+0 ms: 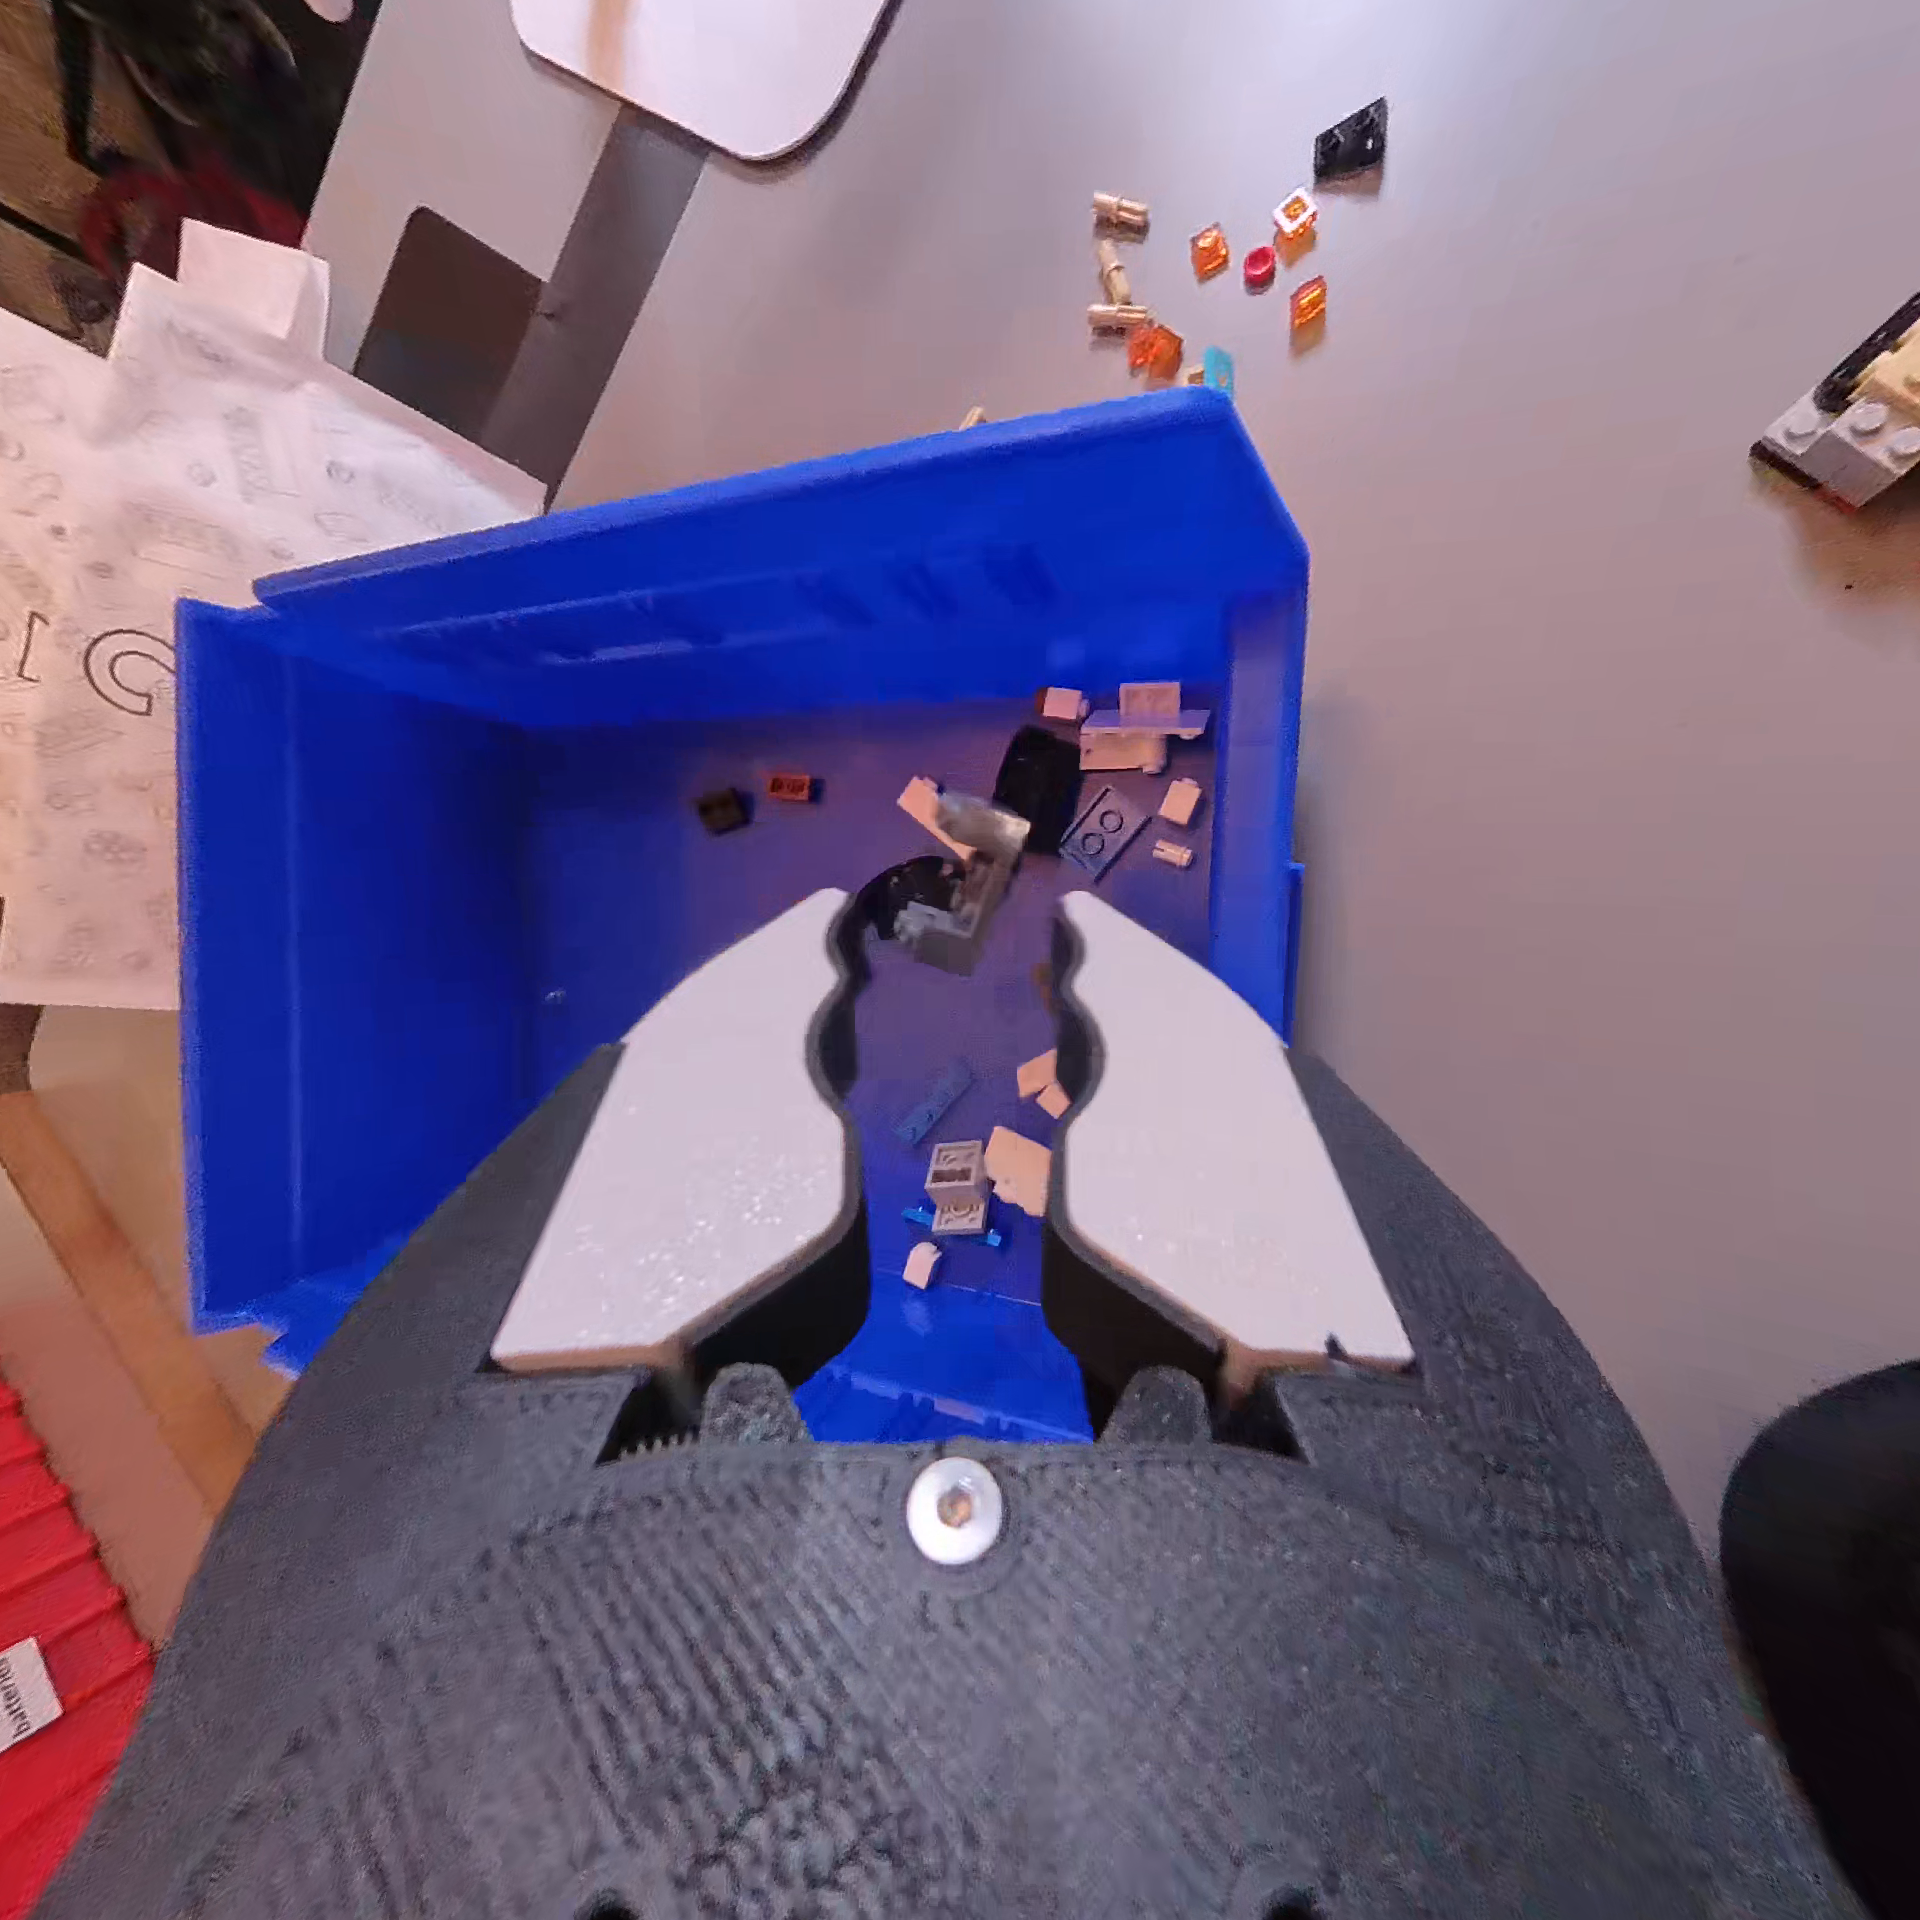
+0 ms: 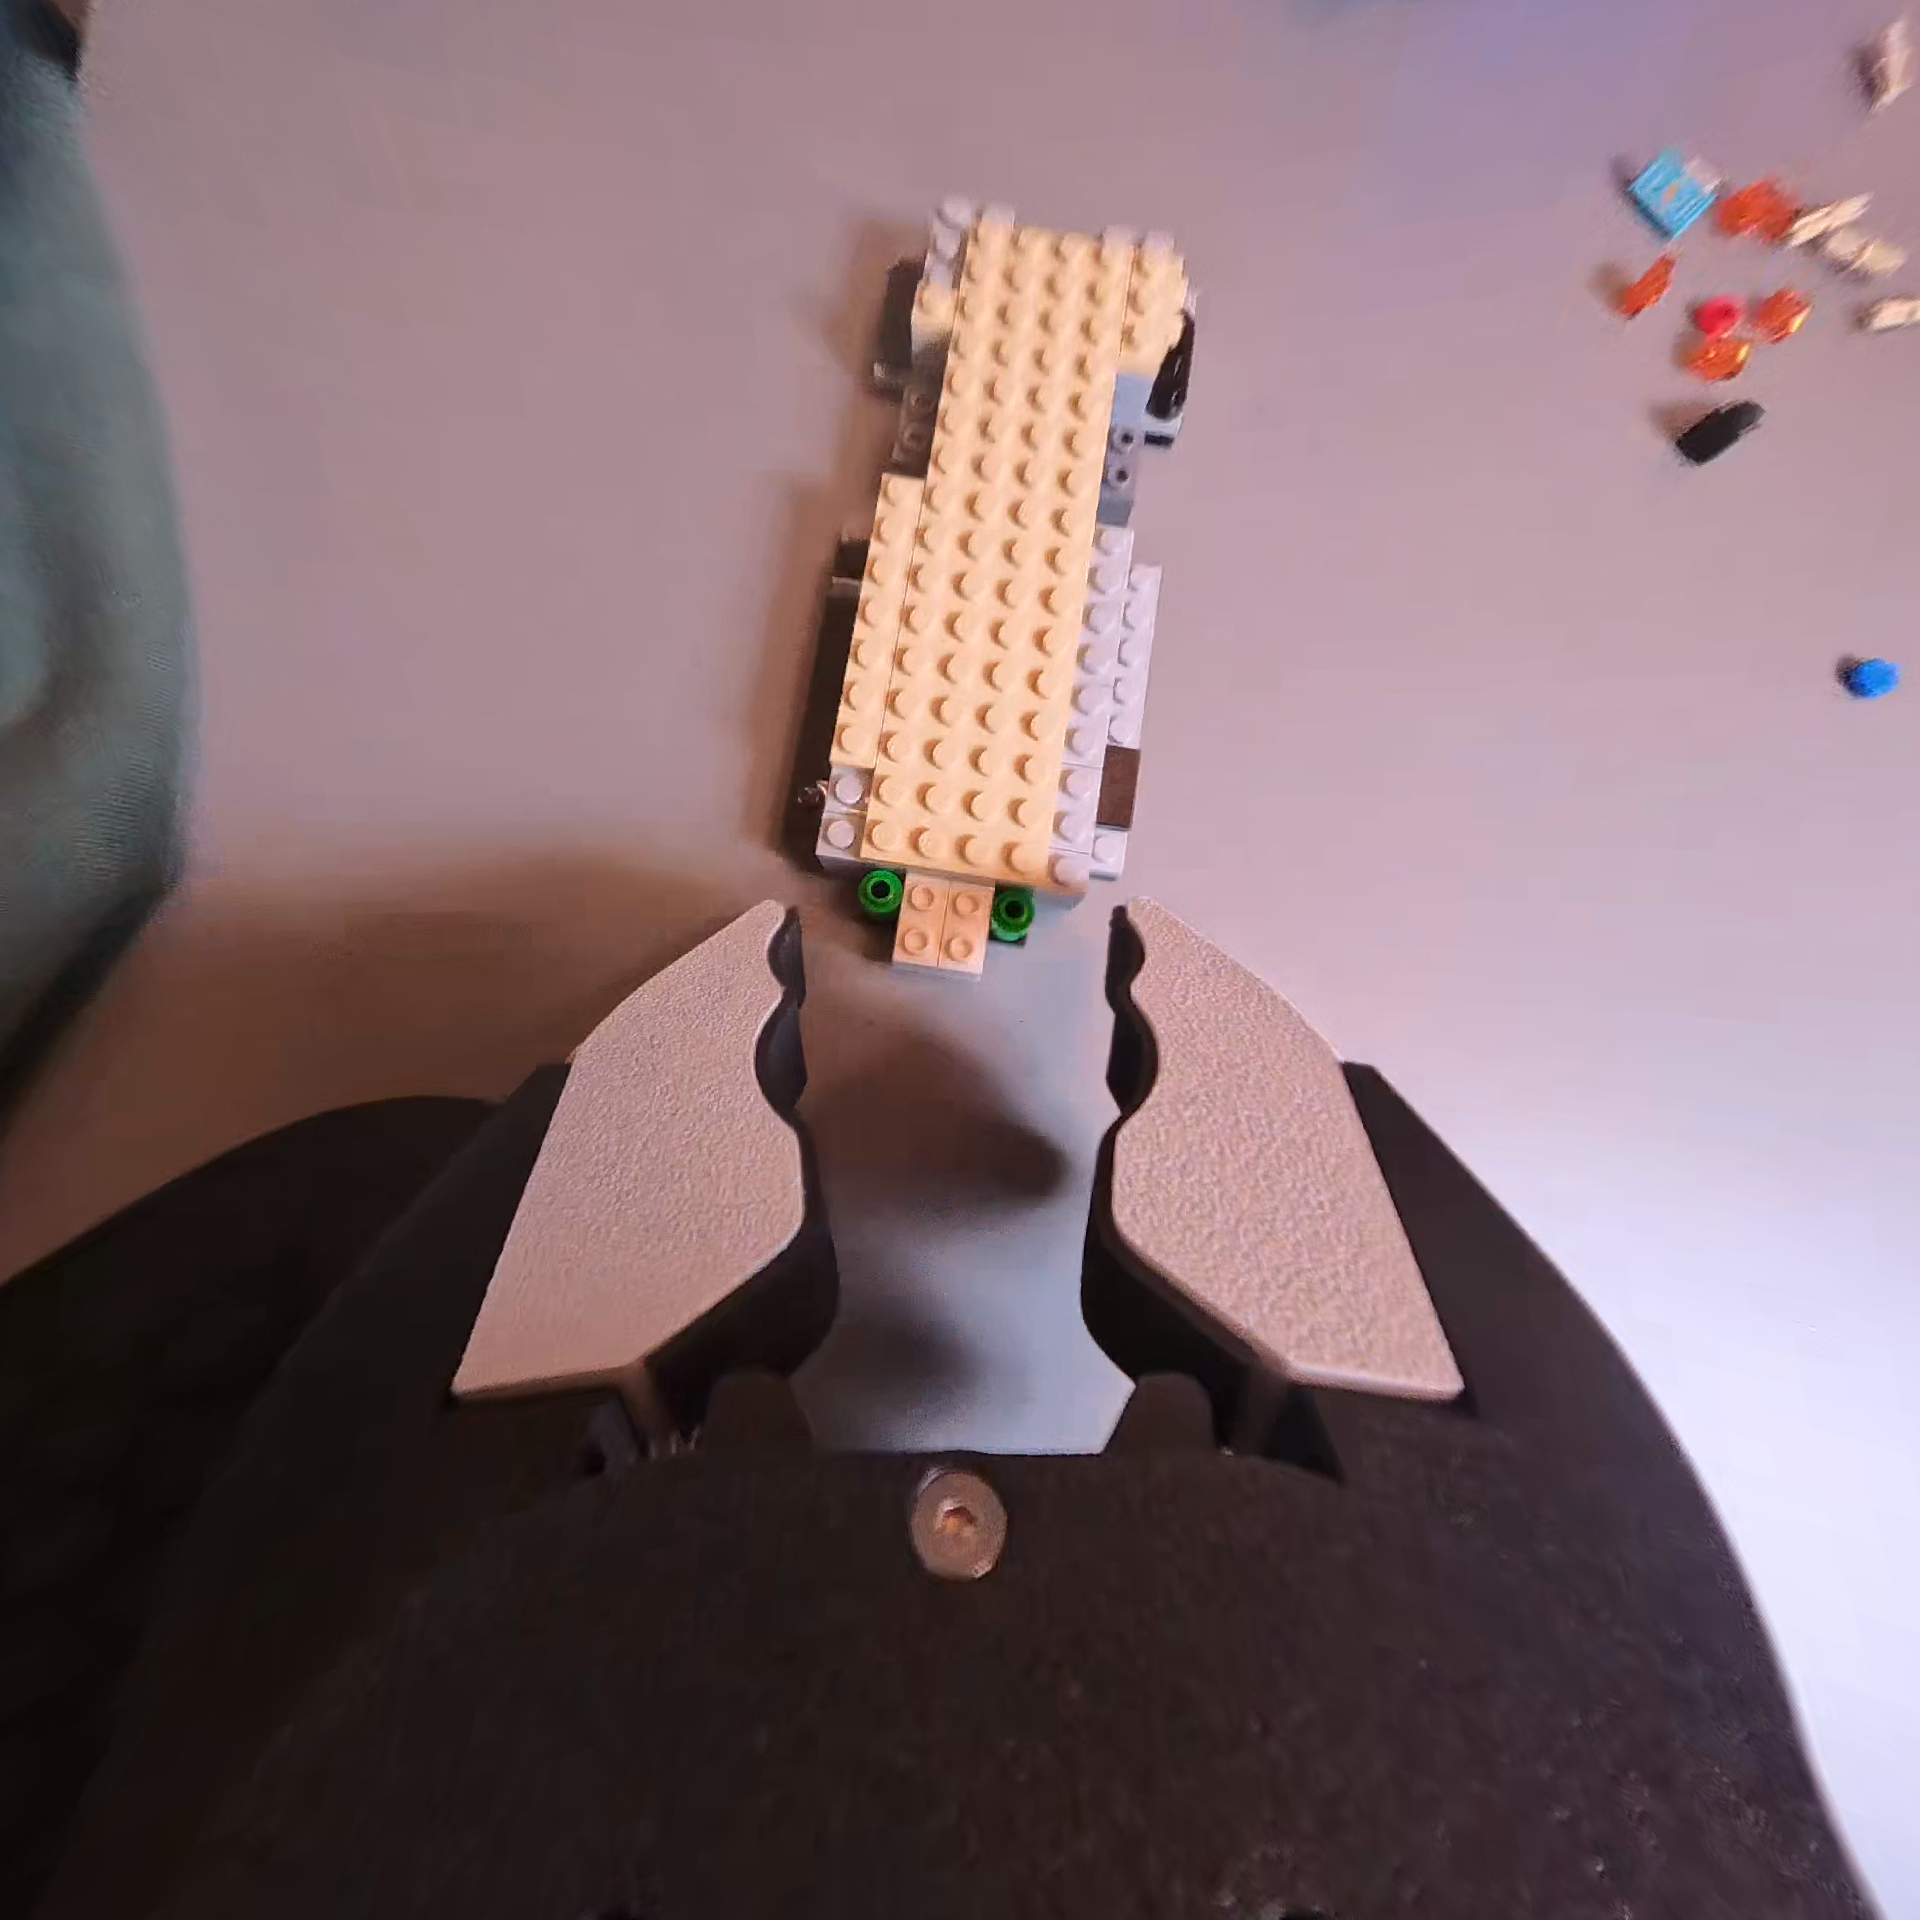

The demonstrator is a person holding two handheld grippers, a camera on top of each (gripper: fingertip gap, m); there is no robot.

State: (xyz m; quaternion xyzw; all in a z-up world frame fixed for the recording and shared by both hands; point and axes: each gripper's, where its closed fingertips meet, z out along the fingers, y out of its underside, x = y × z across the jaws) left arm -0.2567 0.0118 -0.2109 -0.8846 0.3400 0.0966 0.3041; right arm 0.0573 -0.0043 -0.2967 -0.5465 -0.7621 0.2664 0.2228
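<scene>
My left gripper is open and hangs over a blue bin that holds several loose bricks. A blurred grey and black brick cluster lies just past my fingertips, close to the left pad; the right pad stands apart from it. My right gripper is open and empty, low over the grey table. Just ahead of it lies a long tan studded brick build. The build's near end, a small tan plate flanked by two green round studs, sits between my fingertips, which do not touch it.
Small orange, red, tan and black pieces lie on the table beyond the bin, and show at the right in the right wrist view. A lone blue piece lies apart. A printed paper sheet lies left of the bin. A red object is at the lower left. Across from one pair of fingers to the other is roughly 35 cm.
</scene>
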